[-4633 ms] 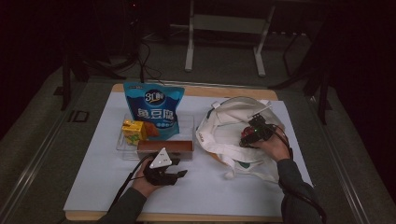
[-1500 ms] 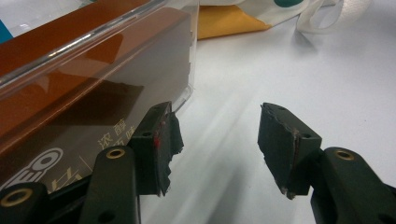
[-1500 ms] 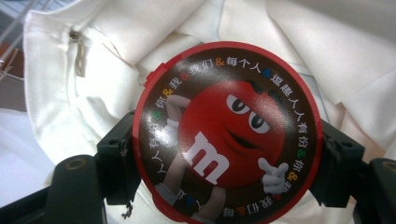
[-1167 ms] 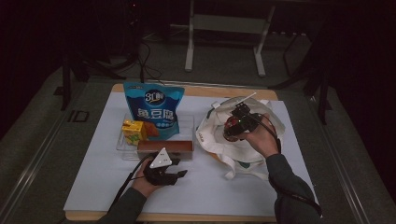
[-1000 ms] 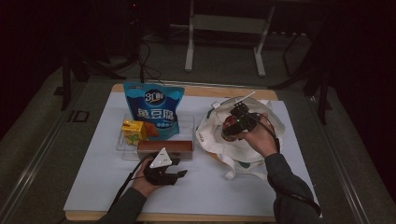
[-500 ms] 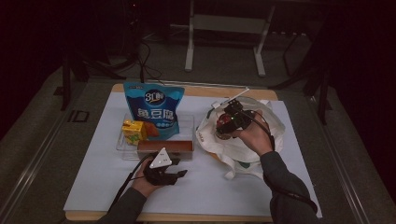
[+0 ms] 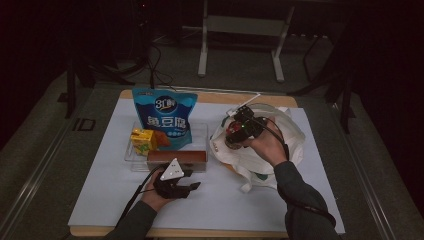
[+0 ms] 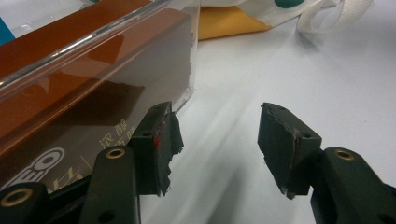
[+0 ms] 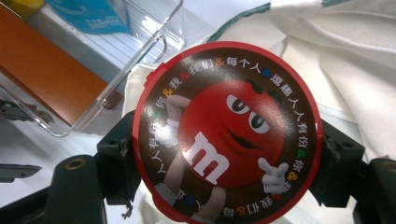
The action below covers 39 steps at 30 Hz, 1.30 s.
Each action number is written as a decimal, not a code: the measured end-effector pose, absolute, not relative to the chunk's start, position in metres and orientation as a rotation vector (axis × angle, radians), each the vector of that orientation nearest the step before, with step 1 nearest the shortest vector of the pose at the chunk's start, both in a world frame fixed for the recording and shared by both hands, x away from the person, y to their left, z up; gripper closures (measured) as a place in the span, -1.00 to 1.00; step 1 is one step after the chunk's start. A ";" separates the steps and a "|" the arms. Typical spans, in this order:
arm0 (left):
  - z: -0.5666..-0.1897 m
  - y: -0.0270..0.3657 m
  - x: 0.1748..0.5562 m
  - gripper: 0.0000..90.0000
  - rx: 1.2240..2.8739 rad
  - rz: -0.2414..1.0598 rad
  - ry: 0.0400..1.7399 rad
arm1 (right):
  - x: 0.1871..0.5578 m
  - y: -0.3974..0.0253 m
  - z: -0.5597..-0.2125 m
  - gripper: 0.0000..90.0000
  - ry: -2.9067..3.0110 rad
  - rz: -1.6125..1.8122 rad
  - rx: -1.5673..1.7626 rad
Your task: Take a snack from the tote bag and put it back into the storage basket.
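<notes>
Two grippers show in the high view: my right gripper [image 7: 234, 134] hangs over the white tote bag [image 7: 280, 150] at three o'clock, grasping a round M&M's candy tin [image 7: 233, 134]; my left gripper [image 7: 187, 187] rests on the table at six o'clock, below the clear tray [image 7: 200, 131] and blue snack bag [image 7: 165, 116]. Left gripper view: jaws spread wide, released, one beside the brown box [image 8: 84, 79] at nine o'clock. Right gripper view: both jaws clamp the tin's red rim, above the bag's cloth.
</notes>
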<state>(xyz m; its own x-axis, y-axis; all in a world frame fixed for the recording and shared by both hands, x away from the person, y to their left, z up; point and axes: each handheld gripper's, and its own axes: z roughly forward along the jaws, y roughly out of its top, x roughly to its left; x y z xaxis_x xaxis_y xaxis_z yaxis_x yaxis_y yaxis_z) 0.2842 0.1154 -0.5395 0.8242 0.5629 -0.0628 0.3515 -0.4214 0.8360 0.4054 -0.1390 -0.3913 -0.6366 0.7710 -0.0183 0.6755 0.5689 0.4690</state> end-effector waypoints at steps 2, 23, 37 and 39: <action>-0.539 0.115 0.284 0.01 2.054 0.281 0.671 | 0.405 -0.137 -0.391 -0.43 2.582 0.640 1.204; -0.539 0.115 0.284 0.02 2.055 0.284 0.670 | 0.403 -0.119 -0.389 -0.43 2.604 0.661 1.172; -0.539 0.115 0.284 0.02 2.056 0.283 0.669 | 0.402 -0.106 -0.385 -0.43 2.616 0.668 1.149; -0.539 0.115 0.284 0.02 2.057 0.283 0.668 | 0.402 -0.104 -0.385 -0.43 2.616 0.666 1.147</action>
